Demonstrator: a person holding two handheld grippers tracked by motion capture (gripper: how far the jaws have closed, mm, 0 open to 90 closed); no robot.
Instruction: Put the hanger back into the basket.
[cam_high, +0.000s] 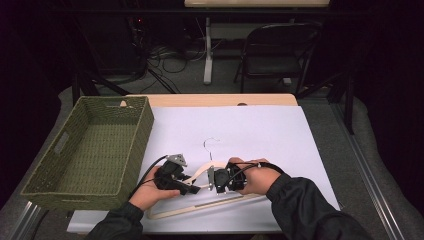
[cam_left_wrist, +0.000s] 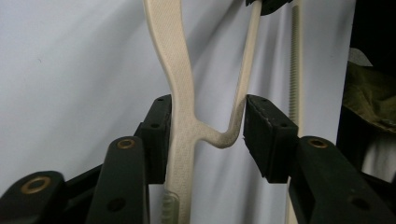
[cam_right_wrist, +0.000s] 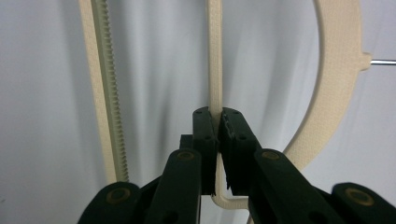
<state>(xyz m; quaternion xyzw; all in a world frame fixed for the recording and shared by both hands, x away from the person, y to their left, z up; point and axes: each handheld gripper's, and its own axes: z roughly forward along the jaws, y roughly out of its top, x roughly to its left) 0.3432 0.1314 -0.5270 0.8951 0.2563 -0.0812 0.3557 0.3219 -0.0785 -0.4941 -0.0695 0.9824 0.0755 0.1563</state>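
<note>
Cream plastic sits between both sets of fingers: the right gripper (cam_right_wrist: 217, 122) is clenched on a thin inner strut of the hanger (cam_high: 200, 175), while the left gripper (cam_left_wrist: 205, 135) brackets the strut's junction, not fully closed. Long axis runs nine-to-three across the tabletop (cam_high: 280, 135); the green basket (cam_high: 75, 150) lies at nine o'clock.

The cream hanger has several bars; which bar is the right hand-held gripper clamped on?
The right hand-held gripper is shut on the thin smooth inner bar of the hanger, not the toothed bar or the broad curved arm.
</note>
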